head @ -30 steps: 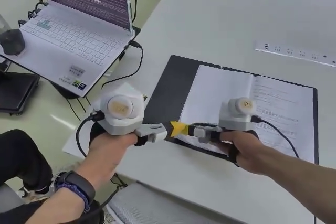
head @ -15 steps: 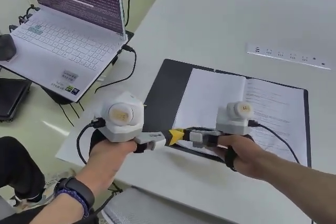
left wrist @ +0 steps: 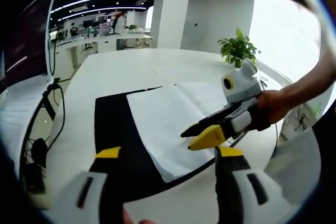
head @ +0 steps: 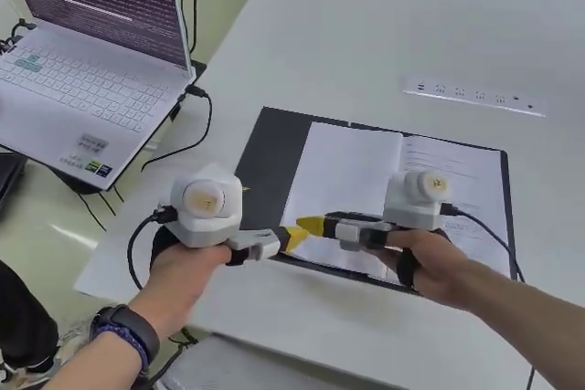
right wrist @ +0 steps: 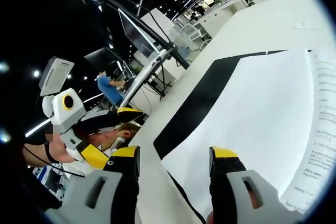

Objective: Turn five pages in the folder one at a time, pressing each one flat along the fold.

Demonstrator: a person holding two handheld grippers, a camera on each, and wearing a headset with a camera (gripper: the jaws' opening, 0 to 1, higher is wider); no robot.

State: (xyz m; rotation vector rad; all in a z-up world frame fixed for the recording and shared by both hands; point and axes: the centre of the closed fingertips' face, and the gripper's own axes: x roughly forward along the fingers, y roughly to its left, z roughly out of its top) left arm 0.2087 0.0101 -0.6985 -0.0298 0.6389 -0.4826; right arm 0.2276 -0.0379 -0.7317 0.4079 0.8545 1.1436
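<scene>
With the open black folder of white pages lying on the white worktop, the left gripper and right gripper are hovering tip to tip over its near edge, both with fingers spread and empty, so a page turn is probably just starting and is calling next for a pinch on a page's free edge.

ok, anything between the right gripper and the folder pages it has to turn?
Nothing visible. The right gripper, jaws apart, sits at the near edge of the open folder, with the white left page straight ahead of it. The left gripper faces it from the side, not between them.
</scene>
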